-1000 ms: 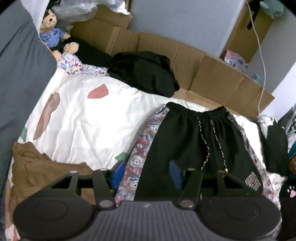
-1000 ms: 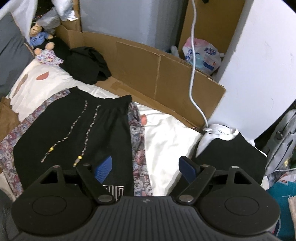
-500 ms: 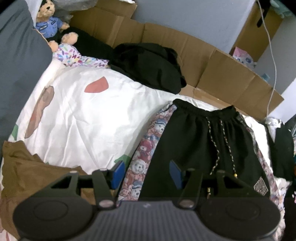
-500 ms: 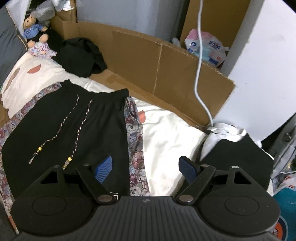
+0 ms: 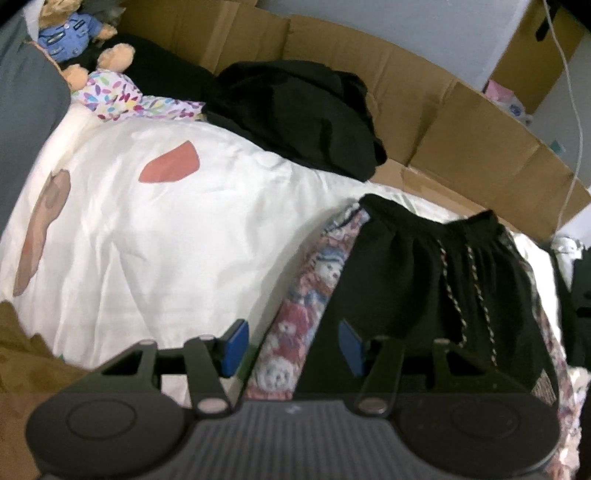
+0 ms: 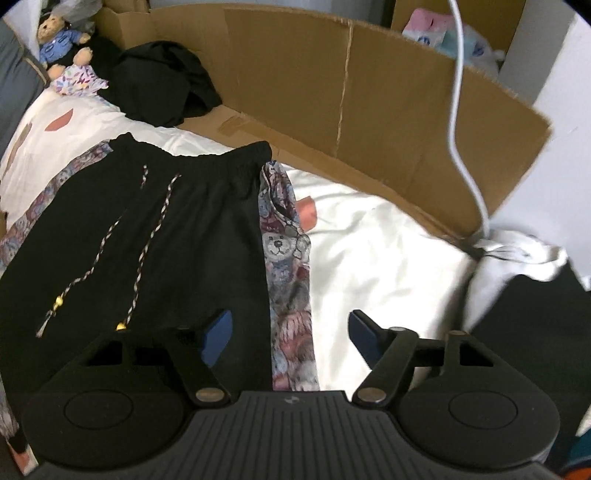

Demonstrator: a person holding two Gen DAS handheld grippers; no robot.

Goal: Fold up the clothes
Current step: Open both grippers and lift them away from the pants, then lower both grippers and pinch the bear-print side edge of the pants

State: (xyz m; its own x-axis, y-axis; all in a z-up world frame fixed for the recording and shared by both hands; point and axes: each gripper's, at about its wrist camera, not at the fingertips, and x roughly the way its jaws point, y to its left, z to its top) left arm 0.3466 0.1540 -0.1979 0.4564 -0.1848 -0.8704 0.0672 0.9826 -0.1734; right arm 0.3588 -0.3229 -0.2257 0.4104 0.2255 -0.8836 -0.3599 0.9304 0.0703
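Observation:
Black drawstring shorts (image 5: 406, 280) (image 6: 177, 236) with bear-print side panels lie flat on a white bed sheet (image 5: 155, 240) (image 6: 380, 251), waistband toward the far cardboard. My left gripper (image 5: 291, 341) hovers open over the shorts' left bear-print panel (image 5: 295, 321), nothing pressed between its blue pads. My right gripper (image 6: 290, 334) hangs over the right bear-print panel (image 6: 291, 295); its jaws are closing, and the pads stand apart on either side of the panel without pressing it.
A crumpled black garment (image 5: 303, 110) (image 6: 166, 85) lies at the back by a cardboard wall (image 5: 461, 129) (image 6: 369, 99). A teddy bear (image 5: 70, 33) sits far left. Brown cloth (image 5: 22, 354) lies near left. A white cable (image 6: 461, 110) hangs at right, above a black-and-white garment (image 6: 524, 295).
Both grippers have come down closer to the shorts, which now fill more of each view. The right gripper's pads stand a little closer together than before.

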